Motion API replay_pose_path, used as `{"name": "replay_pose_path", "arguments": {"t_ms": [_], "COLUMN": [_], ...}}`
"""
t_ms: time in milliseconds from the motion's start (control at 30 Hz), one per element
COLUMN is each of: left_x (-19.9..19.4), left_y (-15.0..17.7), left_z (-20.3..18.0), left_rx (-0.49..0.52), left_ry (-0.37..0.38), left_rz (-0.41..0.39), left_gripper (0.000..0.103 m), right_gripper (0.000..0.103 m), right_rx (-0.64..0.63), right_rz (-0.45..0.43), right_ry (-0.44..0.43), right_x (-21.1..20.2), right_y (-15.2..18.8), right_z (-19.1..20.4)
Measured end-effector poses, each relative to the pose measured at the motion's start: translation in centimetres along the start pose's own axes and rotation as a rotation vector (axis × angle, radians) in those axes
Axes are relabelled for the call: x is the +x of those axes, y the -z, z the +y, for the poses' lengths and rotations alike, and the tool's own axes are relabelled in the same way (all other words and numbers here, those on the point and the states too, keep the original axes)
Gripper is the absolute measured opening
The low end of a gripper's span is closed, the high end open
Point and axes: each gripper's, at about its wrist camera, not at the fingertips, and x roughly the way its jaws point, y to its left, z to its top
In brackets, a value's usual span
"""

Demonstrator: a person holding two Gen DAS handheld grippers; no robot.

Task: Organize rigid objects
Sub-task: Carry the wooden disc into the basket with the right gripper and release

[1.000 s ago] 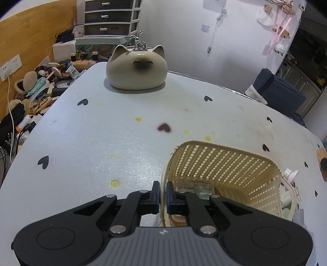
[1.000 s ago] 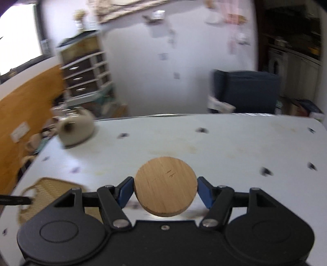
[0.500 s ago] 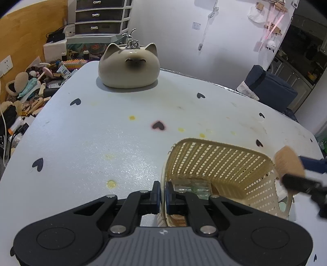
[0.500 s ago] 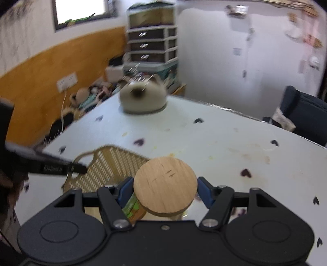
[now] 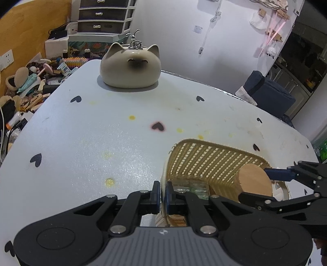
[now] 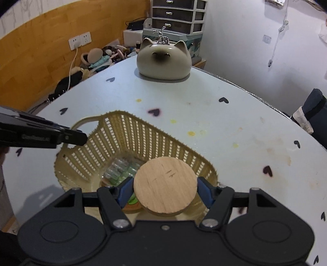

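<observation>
My left hand-held gripper (image 5: 162, 193) pinches the basket (image 6: 114, 143) rim to steady it; my right hand-held gripper (image 6: 165, 189) clamps the wooden disc (image 6: 165, 187) over its opening, lower centre.

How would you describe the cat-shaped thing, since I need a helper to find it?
Start at the white table printed with small black hearts and look to its far edge, near the grey drawer unit. The cat-shaped jar sits there alone, well apart from the woven basket. It is a rounded cream dome with two pointed ears, a dark muzzle and a silver ornament on top.
</observation>
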Motion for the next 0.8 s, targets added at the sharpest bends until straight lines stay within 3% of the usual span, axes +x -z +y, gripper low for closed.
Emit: {"name": "replay_pose_path", "arguments": {"t_ms": [500, 800], "left_x": [0.0, 0.2], "left_y": [0.0, 0.0], "left_z": [0.0, 0.0], "left_rx": [0.001, 0.003], "left_ry": [-0.003, -0.001], "left_rz": [0.002, 0.005], "left_gripper": [0.006, 0.006], "right_gripper": [0.068, 0.074], "right_rx": [-0.008, -0.016], "right_rz": [0.008, 0.017], "right_ry": [0.027, 0.037], "right_x": [1.7, 1.6], "right_y": [-0.1, -0.1], "right_z": [-0.5, -0.3]}}
